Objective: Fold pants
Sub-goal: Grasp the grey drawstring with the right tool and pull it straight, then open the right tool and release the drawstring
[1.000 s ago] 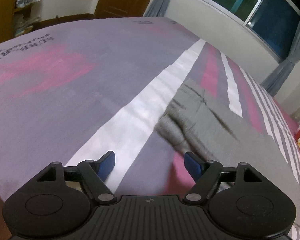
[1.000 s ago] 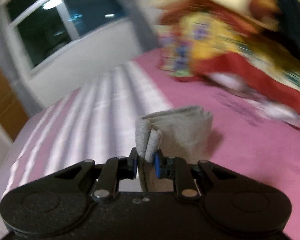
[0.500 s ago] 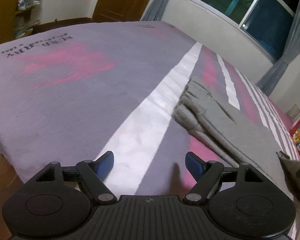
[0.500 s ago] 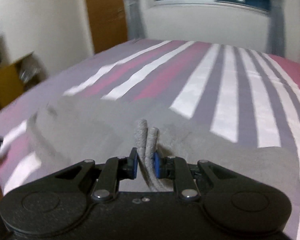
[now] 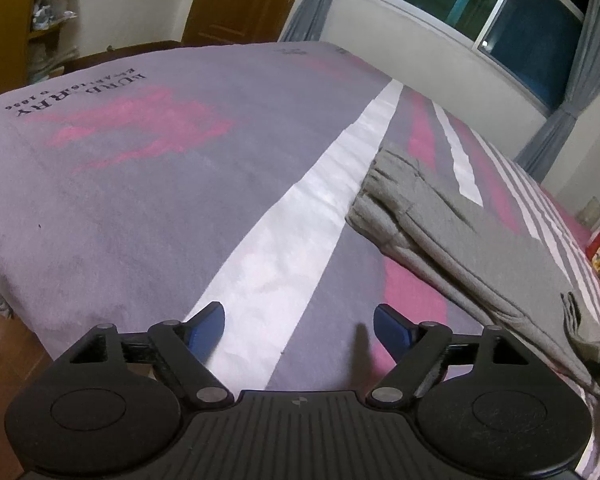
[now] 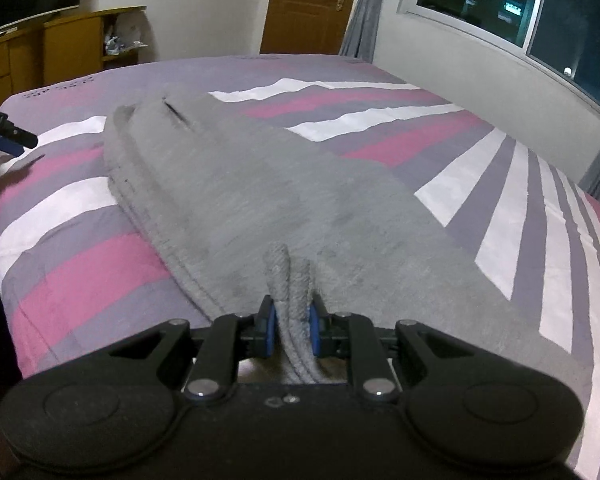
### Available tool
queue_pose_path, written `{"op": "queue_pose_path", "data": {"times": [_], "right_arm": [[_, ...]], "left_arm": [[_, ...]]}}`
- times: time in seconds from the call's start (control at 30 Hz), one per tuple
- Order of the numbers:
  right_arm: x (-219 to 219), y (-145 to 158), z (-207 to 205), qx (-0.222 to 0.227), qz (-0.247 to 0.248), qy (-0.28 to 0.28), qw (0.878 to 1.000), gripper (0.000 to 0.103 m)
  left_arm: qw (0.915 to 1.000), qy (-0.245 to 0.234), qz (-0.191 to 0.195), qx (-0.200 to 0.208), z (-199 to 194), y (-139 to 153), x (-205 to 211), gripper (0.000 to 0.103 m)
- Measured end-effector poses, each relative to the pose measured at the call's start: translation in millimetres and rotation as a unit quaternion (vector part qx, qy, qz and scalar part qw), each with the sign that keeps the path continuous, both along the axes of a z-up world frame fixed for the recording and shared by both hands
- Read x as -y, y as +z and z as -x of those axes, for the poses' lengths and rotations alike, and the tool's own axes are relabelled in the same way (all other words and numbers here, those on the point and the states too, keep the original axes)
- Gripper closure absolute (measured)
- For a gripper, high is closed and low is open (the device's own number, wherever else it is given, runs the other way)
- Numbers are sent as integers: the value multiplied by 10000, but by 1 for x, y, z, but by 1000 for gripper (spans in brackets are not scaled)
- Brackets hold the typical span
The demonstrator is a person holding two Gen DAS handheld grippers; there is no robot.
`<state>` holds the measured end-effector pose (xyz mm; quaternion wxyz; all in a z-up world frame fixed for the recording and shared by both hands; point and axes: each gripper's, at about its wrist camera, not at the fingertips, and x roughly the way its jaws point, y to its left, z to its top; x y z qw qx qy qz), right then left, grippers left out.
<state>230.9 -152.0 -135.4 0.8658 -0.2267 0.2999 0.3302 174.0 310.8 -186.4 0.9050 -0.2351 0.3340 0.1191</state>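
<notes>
Gray pants [image 6: 260, 184] are laid flat on the striped bed [image 6: 80, 264]. Their bunched hem is clamped in the right gripper [image 6: 292, 324]. The left gripper [image 5: 300, 328] is held wide apart beside the pants, nothing gripped.

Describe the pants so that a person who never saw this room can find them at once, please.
Look at the large bed with the purple, pink and white striped cover. The pants lie flat on it, one end pinched in the right gripper. They are the only plain grey fabric there, with no stripes.

Black gripper [image 5: 300, 322] (blue-padded jaws)
</notes>
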Motion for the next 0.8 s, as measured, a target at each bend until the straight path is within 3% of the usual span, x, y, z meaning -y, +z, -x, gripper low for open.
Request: {"op": "queue_pose_path", "data": {"times": [0.03,0.13,0.17,0.2,0.23,0.4,0.53,0.57,0.6,0.7,0.8], "right_arm": [[0,0,1,-92,-35,-27,9999,79],[1,13,14,-399,-580,178,9974,44],[5,19,23,-371,-847,419,9948,62],[9,22,27,-391,-973,359,9938,73],[14,23,28,-371,-1036,183,9938,92],[67,26,29,-74,-1375,-808,9872,91],[119,25,25,-104,-1736,-1750,9691,88],[131,24,25,-100,-1852,-1947,9632,87],[146,23,26,-99,-2003,-2202,9546,87],[180,16,25,-216,-2318,-2876,9290,84],[203,7,24,-347,-2574,-3285,9081,84]], "left_arm": [[10000,-4,-6,-14,0,0,2,20],[10000,-68,5,-33,-2,4,10,19],[9999,-117,-9,-18,-4,6,14,19],[9999,-156,-29,-13,-6,7,18,19],[9998,-202,-35,-11,-9,9,22,19],[9981,-599,-48,159,-31,27,57,19],[9902,-1303,359,364,-62,43,107,25],[9856,-1567,506,375,-72,45,125,36],[9788,-1866,763,351,-84,47,146,40],[9545,-2648,1367,98,-115,39,205,45],[9371,-3088,1594,-335,-142,23,252,45]]}}
